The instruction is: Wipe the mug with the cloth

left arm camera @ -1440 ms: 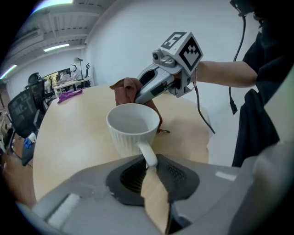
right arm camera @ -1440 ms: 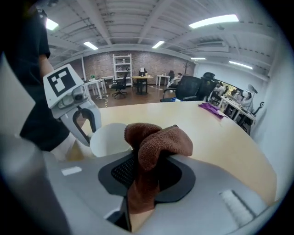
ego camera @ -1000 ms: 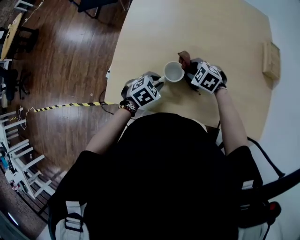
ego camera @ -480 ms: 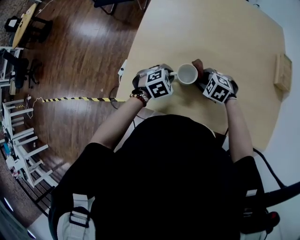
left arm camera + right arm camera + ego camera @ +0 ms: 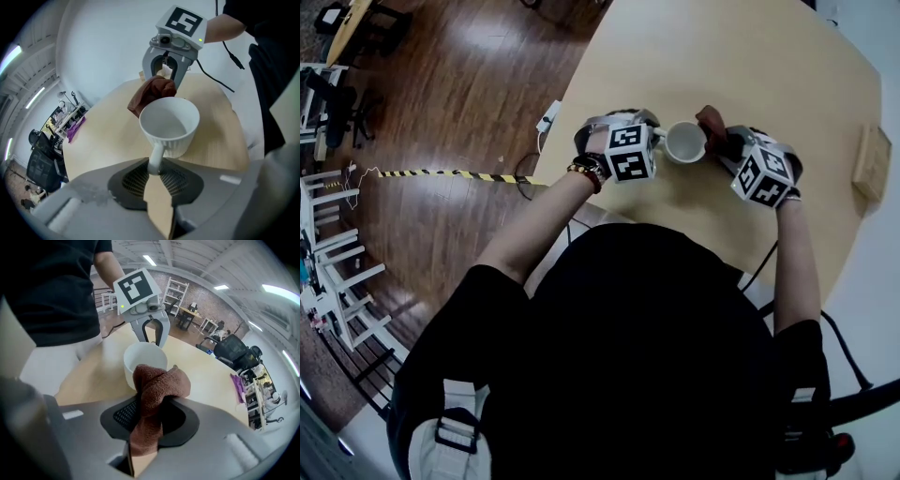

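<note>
A white ribbed mug (image 5: 685,142) (image 5: 169,125) (image 5: 143,363) stands upright on the pale wooden table (image 5: 750,56). My left gripper (image 5: 657,142) (image 5: 156,169) is shut on the mug's handle (image 5: 155,159), on the mug's left in the head view. My right gripper (image 5: 724,145) (image 5: 151,414) is shut on a brown cloth (image 5: 157,392) (image 5: 710,123) (image 5: 151,93). The bunched cloth presses against the mug's outer wall on the side opposite the handle. The mug's inside looks empty.
A small wooden block (image 5: 871,161) lies near the table's right edge. Dark wooden floor (image 5: 469,84) with a yellow-black striped tape (image 5: 450,174) lies left of the table. Office chairs and shelves (image 5: 234,352) stand beyond the table.
Both grippers, the mug and the cloth have shifted right and slightly up in the head view. The marker cubes have rolled. Both grips are unchanged.
</note>
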The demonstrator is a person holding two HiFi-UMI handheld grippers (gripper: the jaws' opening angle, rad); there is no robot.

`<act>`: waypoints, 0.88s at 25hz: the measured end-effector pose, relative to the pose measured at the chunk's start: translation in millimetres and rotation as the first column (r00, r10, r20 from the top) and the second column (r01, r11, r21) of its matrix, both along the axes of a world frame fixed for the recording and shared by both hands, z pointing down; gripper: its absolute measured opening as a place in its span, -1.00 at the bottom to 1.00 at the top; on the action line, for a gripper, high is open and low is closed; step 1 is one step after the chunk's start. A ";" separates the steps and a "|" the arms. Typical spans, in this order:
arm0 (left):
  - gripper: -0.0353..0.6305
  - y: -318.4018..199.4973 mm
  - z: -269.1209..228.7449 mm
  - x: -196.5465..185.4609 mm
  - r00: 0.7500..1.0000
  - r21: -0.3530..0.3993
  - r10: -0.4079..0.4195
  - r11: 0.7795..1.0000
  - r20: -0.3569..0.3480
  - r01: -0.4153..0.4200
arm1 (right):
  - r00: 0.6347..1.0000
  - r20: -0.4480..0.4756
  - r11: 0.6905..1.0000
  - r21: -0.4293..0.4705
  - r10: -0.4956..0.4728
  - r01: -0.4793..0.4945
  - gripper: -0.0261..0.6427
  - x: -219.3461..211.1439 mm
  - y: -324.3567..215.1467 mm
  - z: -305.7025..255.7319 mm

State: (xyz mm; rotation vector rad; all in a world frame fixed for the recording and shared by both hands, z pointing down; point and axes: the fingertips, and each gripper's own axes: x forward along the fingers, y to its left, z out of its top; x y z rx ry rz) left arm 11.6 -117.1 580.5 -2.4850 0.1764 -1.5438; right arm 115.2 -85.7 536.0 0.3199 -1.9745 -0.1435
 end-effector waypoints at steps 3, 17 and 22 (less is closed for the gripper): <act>-0.67 -3.7 -1.7 2.4 1.000 0.016 0.026 1.000 -0.003 -0.025 | 0.998 -0.049 0.999 0.013 -0.049 0.050 -0.63 3.4 -10.3 0.1; -0.68 -23.4 -3.7 25.3 0.991 0.077 0.131 0.988 0.017 -0.132 | 0.985 -0.084 0.986 -0.072 -0.153 0.147 -0.63 -8.1 -11.3 33.3; -0.68 -20.6 -5.8 27.9 0.988 0.075 0.153 0.985 0.011 -0.153 | 0.981 -0.106 0.983 -0.112 -0.160 0.148 -0.63 -6.8 -8.4 51.5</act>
